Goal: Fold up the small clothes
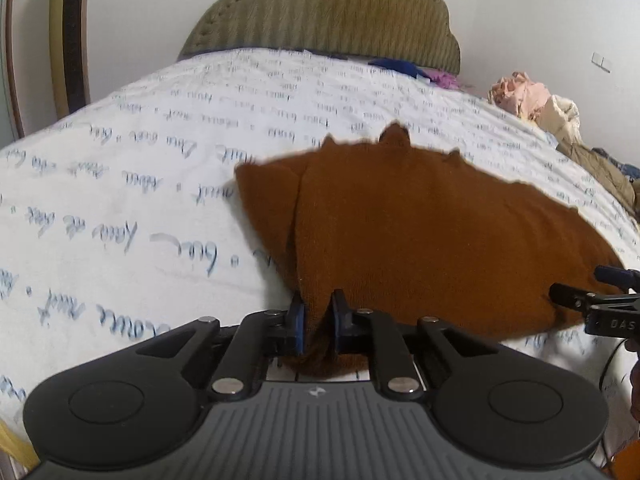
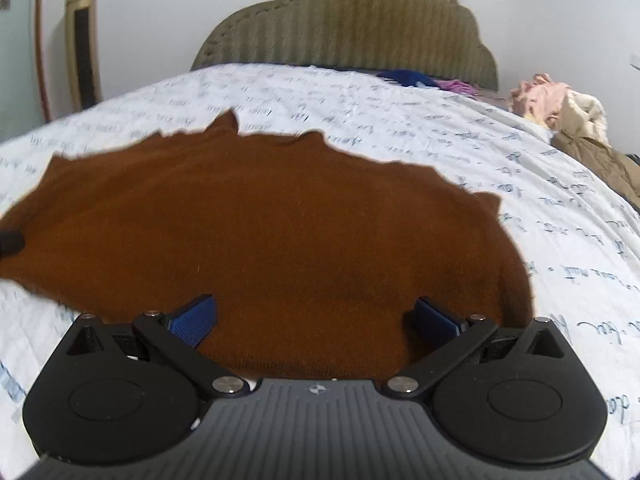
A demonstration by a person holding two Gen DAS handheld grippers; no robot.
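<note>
In the left wrist view, the left gripper [image 1: 318, 320] sits at six o'clock with its blue pads drawn close together, pinching a bunched fold of the brown cloth [image 1: 420, 232] at its near left edge. The cloth rises from that pinch in a ridge and spreads away toward twelve and three o'clock over the white bedsheet [image 1: 140, 184], which is printed with blue handwriting. At three o'clock the tip of the right gripper [image 1: 576, 300] reaches in over the cloth's near right edge.

In the right wrist view, that gripper [image 2: 316, 320] has its blue pads spread wide, with the cloth lying flat beneath and between them; the pads grip nothing. The cloth fills the middle of this view, its far edge ragged.

Farther off, at one to two o'clock, a pile of pink and beige clothes [image 2: 556, 100] lies near the bed's right edge. At twelve o'clock stands the ribbed olive headboard [image 2: 360, 24] against a white wall.
</note>
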